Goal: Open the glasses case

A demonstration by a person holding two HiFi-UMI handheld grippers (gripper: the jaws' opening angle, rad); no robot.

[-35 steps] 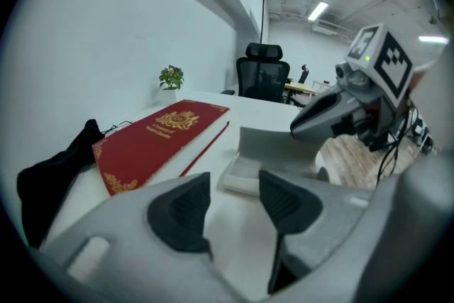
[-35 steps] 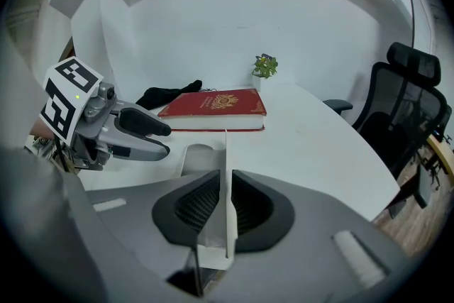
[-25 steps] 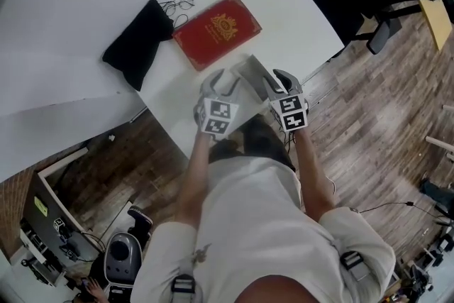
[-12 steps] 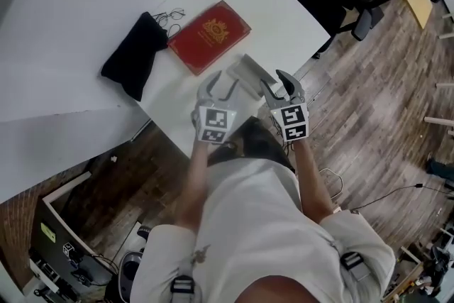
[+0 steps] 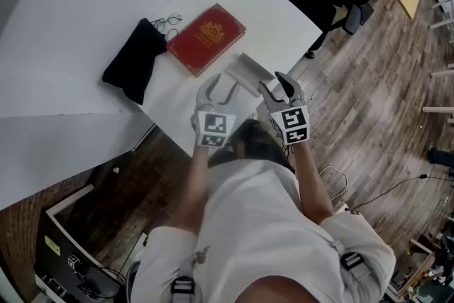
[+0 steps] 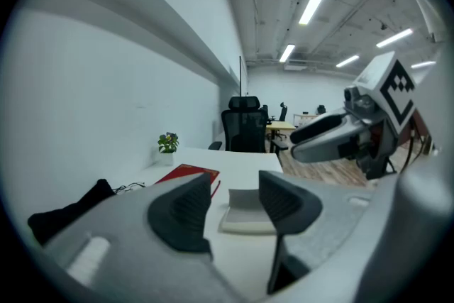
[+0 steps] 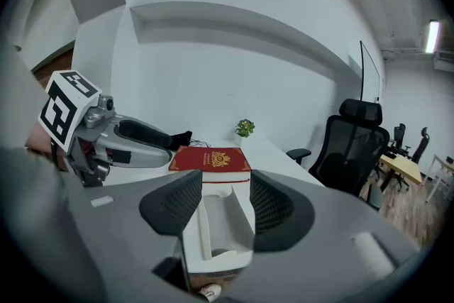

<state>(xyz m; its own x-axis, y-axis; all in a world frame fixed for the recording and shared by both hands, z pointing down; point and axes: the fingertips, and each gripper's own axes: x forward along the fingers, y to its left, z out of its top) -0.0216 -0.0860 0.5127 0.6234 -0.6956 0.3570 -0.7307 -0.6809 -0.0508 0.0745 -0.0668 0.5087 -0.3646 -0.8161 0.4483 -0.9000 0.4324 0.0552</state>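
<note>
Claws first: the left claw (image 5: 220,87) and the right claw (image 5: 279,86) both stand spread, with nothing pinched. Each pair of pads is clear of the glasses case (image 5: 245,72). The case rests on the white table (image 5: 284,21) near its front edge, just beyond the two claws and between the lines they point along. Its lid looks already raised, with the pale moulded inside showing, so I judge the opening done or all but done.

For any coming move, what matters is that the case lies ahead of and below both claws, nearer the right one. In the right gripper view its near end shows low in the gap between the pads, and its long axis seems to run away along the way that claw points. In the left gripper view it sits further off, seen more from the side, framed by the pads but not touching them. The right claw would have the shorter reach. Beyond the case lies a red book (image 5: 207,37), and past that a black pouch (image 5: 131,57).
</note>
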